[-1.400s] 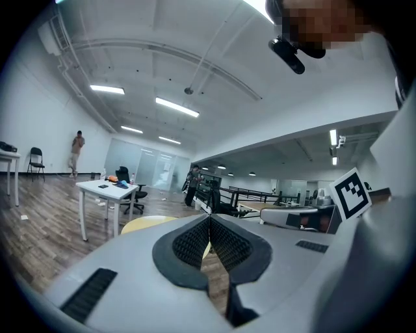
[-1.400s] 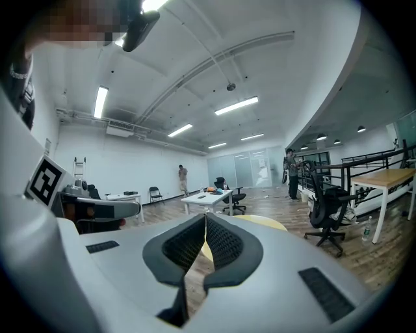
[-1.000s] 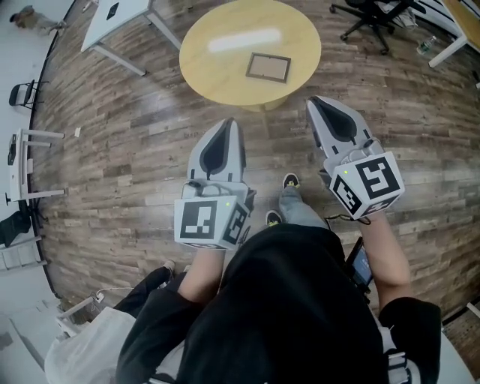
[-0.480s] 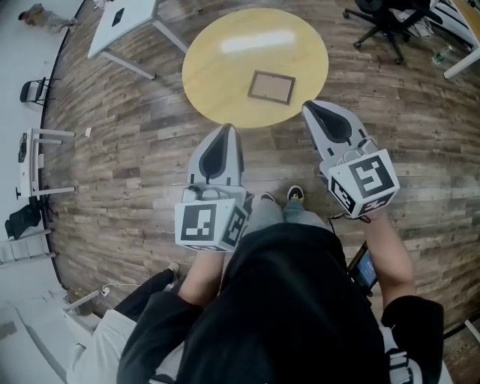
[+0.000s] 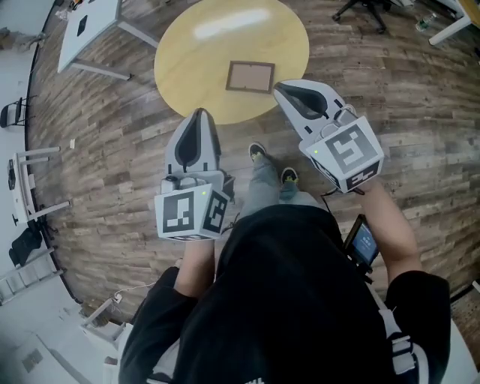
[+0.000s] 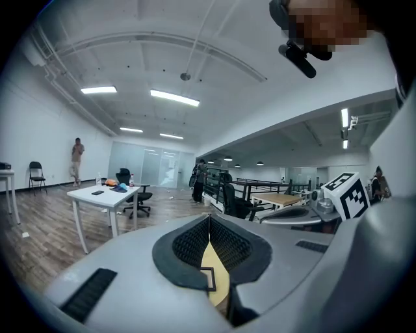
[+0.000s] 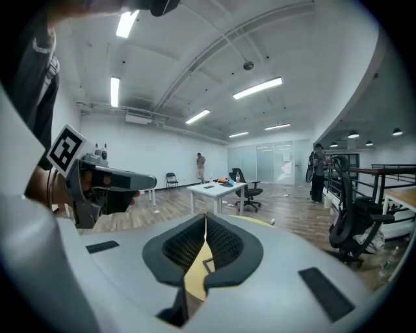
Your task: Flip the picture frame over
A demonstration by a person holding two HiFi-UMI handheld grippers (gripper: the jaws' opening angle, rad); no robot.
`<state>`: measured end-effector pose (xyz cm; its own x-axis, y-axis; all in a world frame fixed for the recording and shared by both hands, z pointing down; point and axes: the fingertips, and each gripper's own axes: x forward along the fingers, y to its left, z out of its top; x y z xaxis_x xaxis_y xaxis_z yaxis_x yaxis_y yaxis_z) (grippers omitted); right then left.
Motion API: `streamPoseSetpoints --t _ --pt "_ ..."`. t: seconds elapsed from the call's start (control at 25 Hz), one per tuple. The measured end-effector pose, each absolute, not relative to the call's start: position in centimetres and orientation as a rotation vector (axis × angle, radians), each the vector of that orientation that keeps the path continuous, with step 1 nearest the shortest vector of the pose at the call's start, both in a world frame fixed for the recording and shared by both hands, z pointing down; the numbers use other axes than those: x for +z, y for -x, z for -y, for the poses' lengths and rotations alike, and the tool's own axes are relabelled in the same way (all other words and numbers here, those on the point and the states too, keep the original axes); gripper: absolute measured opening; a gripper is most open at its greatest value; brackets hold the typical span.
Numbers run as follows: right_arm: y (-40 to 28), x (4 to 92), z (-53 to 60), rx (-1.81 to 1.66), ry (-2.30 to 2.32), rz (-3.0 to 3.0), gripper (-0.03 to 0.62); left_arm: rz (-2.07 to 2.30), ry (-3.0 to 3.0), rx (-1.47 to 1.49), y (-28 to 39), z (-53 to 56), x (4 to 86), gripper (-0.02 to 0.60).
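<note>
- While both grippers hung short of it, the picture frame (image 5: 250, 76) lay flat on the round yellow table (image 5: 187, 52), right of the top's middle, with nothing touching it.
- Its dark border enclosed a pale brown panel, and the head view did not show which face was up.
- Nearest to it was the right gripper (image 5: 280, 88). In the head view its tip overlapped the table's near edge just beside the frame's lower right corner, apart from the frame.
- The right gripper's jaws were pressed together at the tips with nothing between them. Through the slit below the tips showed a strip of yellow tabletop and a corner of the frame.
- Farther left, the left gripper (image 5: 199, 114) pointed at the table's near rim, well apart from the frame.
- Its jaws also met at the tips and were empty, with the same yellow strip and dark frame corner below.
- Each gripper carried a marker cube (image 5: 187, 214) at its rear, and a person's forearms held both.
- Below the grippers the person's shoes (image 5: 257, 152) stood on the wood plank floor (image 5: 112, 150) just short of the table.
- Beyond the table stood a white desk (image 5: 90, 30) and a black office chair (image 5: 367, 9).
</note>
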<state>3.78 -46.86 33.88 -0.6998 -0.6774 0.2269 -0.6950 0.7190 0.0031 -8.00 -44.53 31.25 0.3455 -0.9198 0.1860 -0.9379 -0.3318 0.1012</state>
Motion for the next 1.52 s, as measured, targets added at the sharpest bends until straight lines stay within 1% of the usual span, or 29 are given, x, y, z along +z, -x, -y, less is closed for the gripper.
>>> streamPoseSetpoints --t 0.16,0.32,0.52,0.68,0.72,0.76,0.8,0.92,1.04,1.28,1.4,1.52 --pt "-3.2 34.9 49.3 0.083 -1.066 2.667 0.02 1.653 -2.43 0.136 8.2 47.8 32.2 0.023" --pt "-2.4 37.9 51.7 0.106 -0.996 2.581 0.021 1.616 -2.433 0.123 8.8 51.1 33.0 0.023" --pt "-0.1 43.1 53.4 0.113 -0.854 2.453 0.023 1.585 -2.428 0.116 11.7 54.4 33.8 0.023" --pt "0.0 48.6 53.6 0.052 -0.7 2.297 0.031 1.558 -2.416 0.105 13.1 56.3 34.9 0.023" --pt "0.0 50.3 53.6 0.062 -0.655 2.264 0.057 1.55 -2.412 0.105 13.5 56.9 35.4 0.023" --pt "0.1 52.1 53.4 0.089 -0.607 2.237 0.107 1.54 -2.408 0.108 13.8 57.4 35.9 0.023" --pt "0.2 54.0 53.1 0.131 -0.562 2.212 0.141 1.528 -2.404 0.111 14.1 57.8 36.4 0.023" --pt "0.5 59.2 52.4 0.209 -0.44 2.133 0.192 1.495 -2.406 0.12 14.8 59.0 37.4 0.023" --pt "0.3 63.1 52.7 0.126 -0.323 2.035 0.241 1.467 -2.423 0.152 14.9 60.2 37.9 0.023" --pt "1.0 67.4 52.4 -0.175 -0.024 1.935 0.292 1.46 -2.415 0.257 15.2 61.8 39.1 0.023" --pt "1.3 68.7 52.1 -0.201 0.057 1.913 0.307 1.47 -2.411 0.271 15.4 62.2 39.2 0.023" --pt "1.0 69.3 52.7 -0.18 0.013 1.911 0.311 1.479 -2.42 0.263 15.6 62.3 39.1 0.023"
